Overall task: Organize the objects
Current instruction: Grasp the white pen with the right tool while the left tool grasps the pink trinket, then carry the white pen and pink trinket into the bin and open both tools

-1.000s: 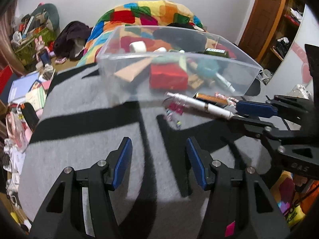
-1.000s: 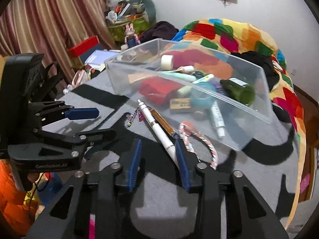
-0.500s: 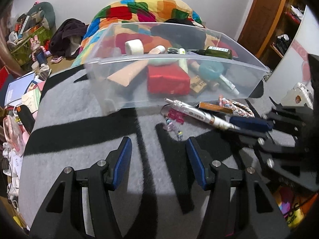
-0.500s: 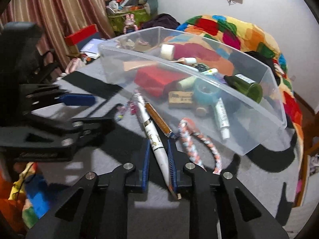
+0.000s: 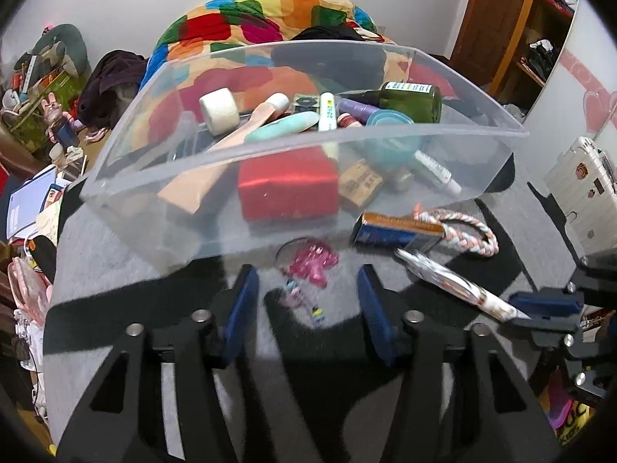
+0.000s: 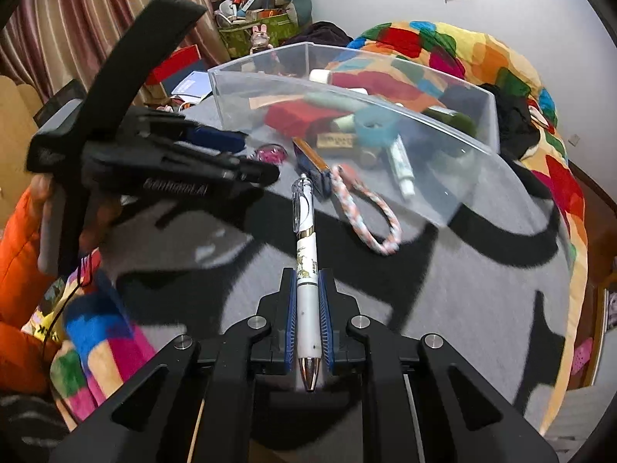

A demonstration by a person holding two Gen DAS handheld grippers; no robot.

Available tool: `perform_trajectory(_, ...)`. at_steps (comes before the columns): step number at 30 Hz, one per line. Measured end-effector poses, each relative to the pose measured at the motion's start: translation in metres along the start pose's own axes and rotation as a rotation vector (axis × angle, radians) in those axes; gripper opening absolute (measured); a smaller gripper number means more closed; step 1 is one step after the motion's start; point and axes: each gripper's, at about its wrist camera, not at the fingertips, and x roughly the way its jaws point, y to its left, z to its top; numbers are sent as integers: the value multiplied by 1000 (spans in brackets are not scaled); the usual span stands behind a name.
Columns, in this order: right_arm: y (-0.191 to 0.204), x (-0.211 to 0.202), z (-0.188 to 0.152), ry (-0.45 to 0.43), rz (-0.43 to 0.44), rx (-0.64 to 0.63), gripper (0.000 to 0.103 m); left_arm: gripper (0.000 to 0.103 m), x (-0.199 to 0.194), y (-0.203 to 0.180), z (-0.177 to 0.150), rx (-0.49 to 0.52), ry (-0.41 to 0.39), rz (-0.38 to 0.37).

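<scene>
My right gripper [image 6: 307, 287] is shut on a white patterned pen [image 6: 307, 258], which points toward a clear plastic bin [image 6: 455, 196]; the pen also shows in the left wrist view [image 5: 455, 283]. My left gripper [image 5: 306, 297] is open and empty, its fingers either side of a pink keychain charm [image 5: 314, 264] on the grey-and-black cloth. A braided pink-white loop [image 5: 472, 231] and an orange-blue stick [image 5: 397, 227] lie by the bin's front wall [image 5: 216, 227]. The bin holds a red box [image 5: 287, 185], a tape roll, tubes and a green bottle.
The round table's cloth [image 6: 482, 289] drops off at the right. A bed with a colourful quilt [image 5: 270, 11] stands behind the bin. Cluttered floor and books [image 5: 27, 200] lie at left, a white suitcase [image 5: 586, 185] at right.
My right gripper closed on the pen and lifted it back from the bin. My left gripper moved forward, toward the pink charm, still open.
</scene>
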Motion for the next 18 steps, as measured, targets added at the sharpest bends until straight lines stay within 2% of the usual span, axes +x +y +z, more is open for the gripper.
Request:
perform_trajectory(2,-1,-1,1,1,10,7,11,37,2,-1,3,0,-2,5)
perform_trajectory(3,-2,-1,3,1,13,12,11,29,3,-1,4,-1,-4,7)
perform_trajectory(5,0,2,9,-3,18,19,12,22,4,-2,6,0,-5,-1)
perform_trajectory(9,3,15,20,2,9,31,19,20,0,1,2,-7,-16,-6)
perform_trajectory(12,5,24,23,7,-11,33,19,20,-4,2,-5,-10,-29,-5)
perform_trajectory(15,8,26,24,-8,-35,30,19,20,-10,3,-14,-22,-45,-13)
perform_trajectory(18,10,25,23,-18,-53,28,13,20,-19,4,-25,-43,-68,-22)
